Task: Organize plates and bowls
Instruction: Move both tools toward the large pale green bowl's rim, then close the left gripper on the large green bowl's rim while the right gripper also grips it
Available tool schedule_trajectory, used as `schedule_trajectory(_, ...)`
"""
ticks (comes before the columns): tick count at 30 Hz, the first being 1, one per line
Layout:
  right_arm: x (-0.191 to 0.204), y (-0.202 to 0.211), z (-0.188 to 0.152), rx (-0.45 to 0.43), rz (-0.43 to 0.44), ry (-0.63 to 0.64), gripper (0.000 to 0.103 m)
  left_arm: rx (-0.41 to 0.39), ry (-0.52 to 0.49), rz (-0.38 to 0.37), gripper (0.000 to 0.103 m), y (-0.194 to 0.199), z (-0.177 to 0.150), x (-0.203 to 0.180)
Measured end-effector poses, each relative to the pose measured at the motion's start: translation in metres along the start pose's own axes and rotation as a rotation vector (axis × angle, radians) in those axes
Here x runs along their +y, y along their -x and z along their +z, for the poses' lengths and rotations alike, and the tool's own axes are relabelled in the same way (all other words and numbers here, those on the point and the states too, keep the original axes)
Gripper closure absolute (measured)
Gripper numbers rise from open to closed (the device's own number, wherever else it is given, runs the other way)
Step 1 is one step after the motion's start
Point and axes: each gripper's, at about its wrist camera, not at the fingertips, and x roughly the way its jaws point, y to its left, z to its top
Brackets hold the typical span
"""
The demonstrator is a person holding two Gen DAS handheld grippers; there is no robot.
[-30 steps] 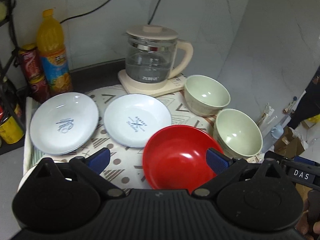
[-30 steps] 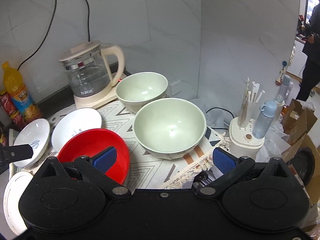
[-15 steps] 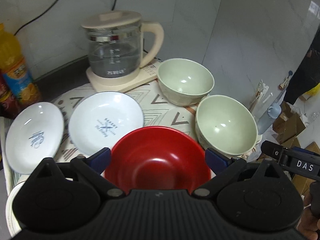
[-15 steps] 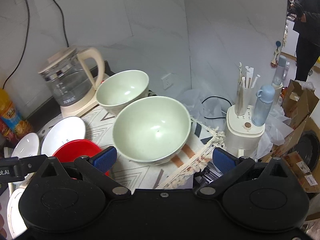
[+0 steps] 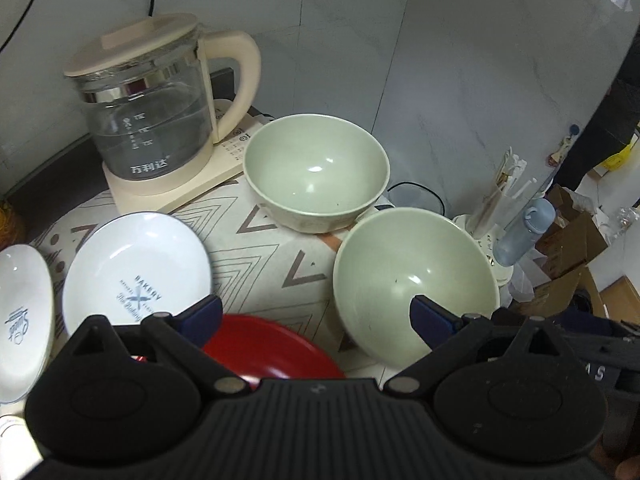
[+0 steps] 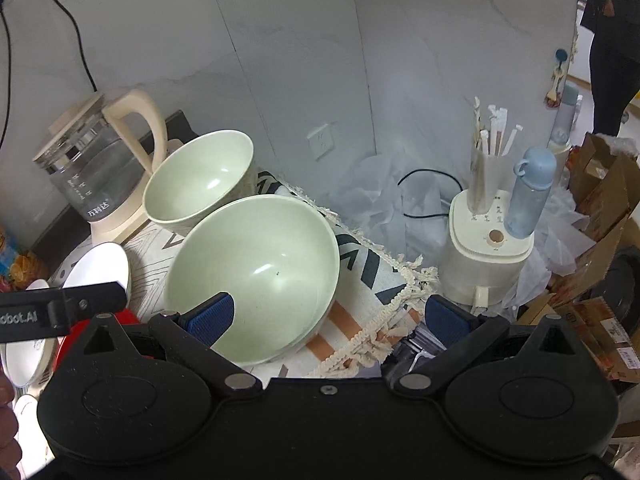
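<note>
Two pale green bowls stand on a patterned mat: the near bowl [image 5: 404,272] [image 6: 256,268] and the far bowl [image 5: 316,168] [image 6: 196,176]. A red bowl [image 5: 272,348] [image 6: 68,328] sits at the front left. Two white plates [image 5: 132,272] [image 5: 20,312] lie left of it. My left gripper [image 5: 316,316] is open and empty above the red bowl's far edge, its right finger over the near green bowl. My right gripper [image 6: 328,316] is open and empty, its left finger over the near green bowl's front rim.
A glass kettle [image 5: 148,108] [image 6: 88,164] on a cream base stands at the back by the wall. A white appliance [image 6: 488,256] with a blue bottle [image 6: 528,192] and straws stands right of the mat. Cardboard boxes [image 6: 600,208] lie at far right.
Both grippers have moved forward and to the right. The red bowl has slid low in the left wrist view, and the near green bowl has come closer in both views.
</note>
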Motion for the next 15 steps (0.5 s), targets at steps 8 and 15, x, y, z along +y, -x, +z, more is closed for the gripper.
schedule_trajectory(8, -0.013, -0.025, 0.008, 0.069, 0.035, -0.03, 0.01, 0.051, 0.001, -0.023, 0.013, -0.034, 0.013, -0.008)
schedule_trajectory(15, -0.018, -0.046, 0.01, 0.14, 0.062, -0.033, 0.022, 0.125, 0.027, -0.022, 0.037, -0.067, 0.019, -0.009)
